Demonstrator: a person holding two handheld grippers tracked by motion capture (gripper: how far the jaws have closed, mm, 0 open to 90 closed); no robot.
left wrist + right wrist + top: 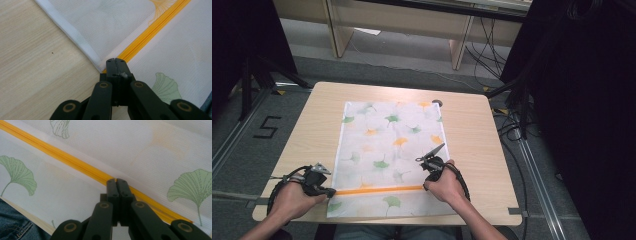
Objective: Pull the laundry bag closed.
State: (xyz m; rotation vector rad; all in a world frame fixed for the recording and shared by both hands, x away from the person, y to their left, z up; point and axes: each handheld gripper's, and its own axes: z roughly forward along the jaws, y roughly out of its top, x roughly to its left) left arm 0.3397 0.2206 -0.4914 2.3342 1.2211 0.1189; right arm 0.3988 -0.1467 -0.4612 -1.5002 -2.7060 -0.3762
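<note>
A white mesh bag (387,145) printed with green and orange ginkgo leaves lies flat on the wooden table (472,150). An orange zipper (377,190) runs across it near the front edge. My left gripper (331,192) sits at the zipper's left end; in the left gripper view its jaws (115,60) are pressed together on the bag's hem (75,37), where the zipper (155,27) stops. My right gripper (424,187) is near the zipper's right end. Its jaws (116,180) are closed on the zipper (62,157), and any pull is hidden under them.
The bag's near edge lies close to the table's front edge, with the person's jeans (12,227) just below. A dark round hole (437,103) is in the tabletop beyond the bag. Bare wood (37,62) flanks the bag on both sides.
</note>
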